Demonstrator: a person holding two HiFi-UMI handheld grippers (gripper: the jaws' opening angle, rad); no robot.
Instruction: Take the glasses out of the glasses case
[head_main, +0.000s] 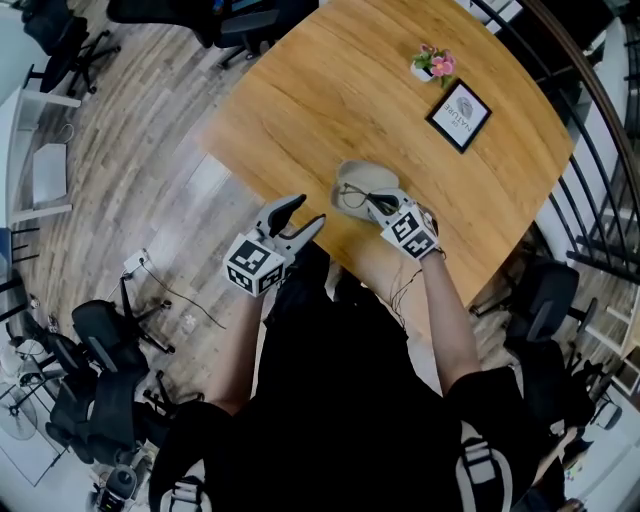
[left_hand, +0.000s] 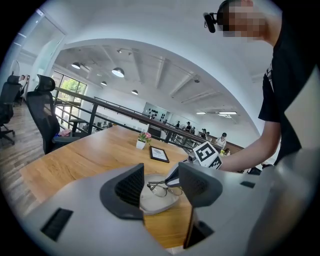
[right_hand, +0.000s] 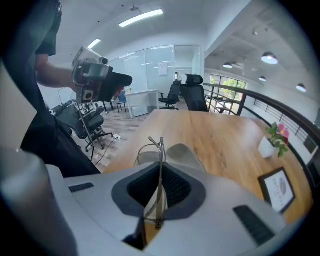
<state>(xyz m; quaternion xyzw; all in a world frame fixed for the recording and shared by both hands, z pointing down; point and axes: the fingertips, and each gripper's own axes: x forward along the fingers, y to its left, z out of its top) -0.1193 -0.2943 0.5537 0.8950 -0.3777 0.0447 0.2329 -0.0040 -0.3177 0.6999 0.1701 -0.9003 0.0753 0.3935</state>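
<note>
Currently right tongs (right_hand: 159, 185) pinch glasses (right_hand: 160, 146) by thin frame; left tongs (left_hand: 160, 186) spread, empty. Narrow grip could let them twist out and drop.

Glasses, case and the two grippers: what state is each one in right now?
glasses, pinched by one arm, held over the case
glasses case, open, lying on the table
right gripper, jaws shut on the glasses
left gripper, jaws apart, empty, near the table's edge
</note>
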